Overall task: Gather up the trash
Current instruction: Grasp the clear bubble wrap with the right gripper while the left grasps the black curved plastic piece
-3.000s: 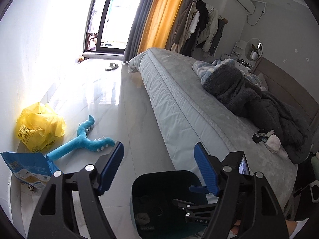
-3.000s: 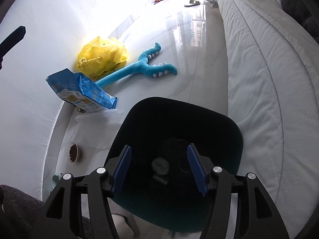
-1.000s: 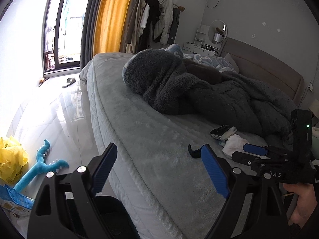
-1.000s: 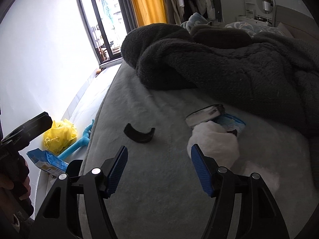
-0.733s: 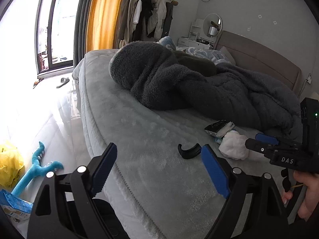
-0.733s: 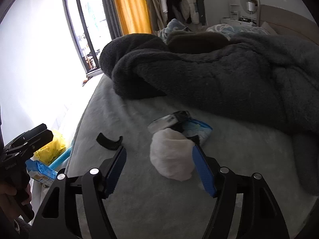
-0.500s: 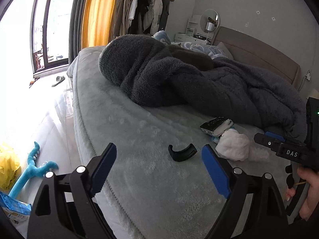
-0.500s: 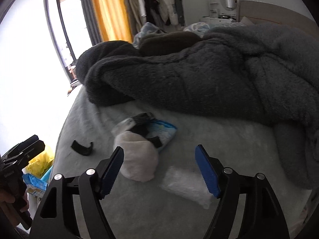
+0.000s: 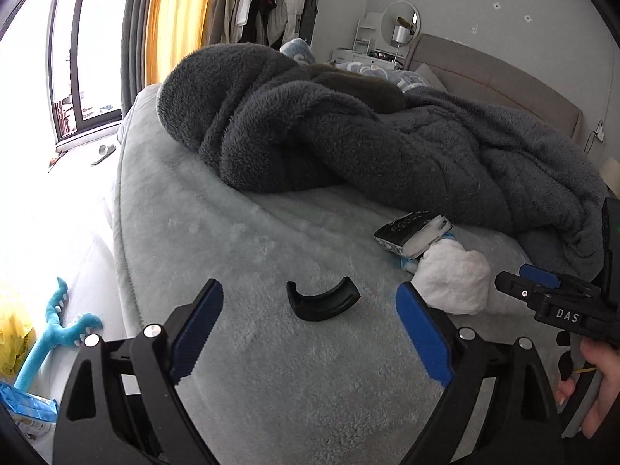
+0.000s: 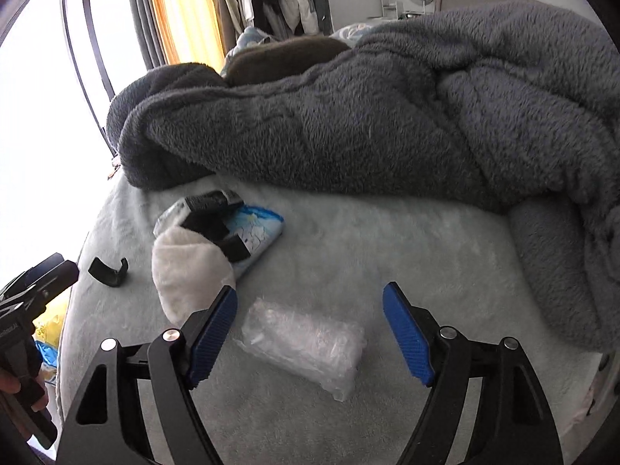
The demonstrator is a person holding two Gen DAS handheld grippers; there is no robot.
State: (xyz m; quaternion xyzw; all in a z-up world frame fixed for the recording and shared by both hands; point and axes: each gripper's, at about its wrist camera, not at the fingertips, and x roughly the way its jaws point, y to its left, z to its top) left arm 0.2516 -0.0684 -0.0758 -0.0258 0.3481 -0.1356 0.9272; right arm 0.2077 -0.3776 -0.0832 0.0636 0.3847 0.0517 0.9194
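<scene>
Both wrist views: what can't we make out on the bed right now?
- Blue pack: right view, a black item and the white wad cover part of it; print unreadable.
- Clear wrapper: right view, contents indistinct; not seen in left view.
- Black box: left view, label too small.
- Right hand-held gripper: left view, tips cut by the frame edge.

Crinkly clear plastic wrapper (image 10: 304, 343) — fuzzy grey fleece blanket (image 10: 387, 116).

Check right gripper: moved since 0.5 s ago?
Yes. The right gripper shifted right, away from the white wad, and now frames the clear bag on the bed.
</scene>
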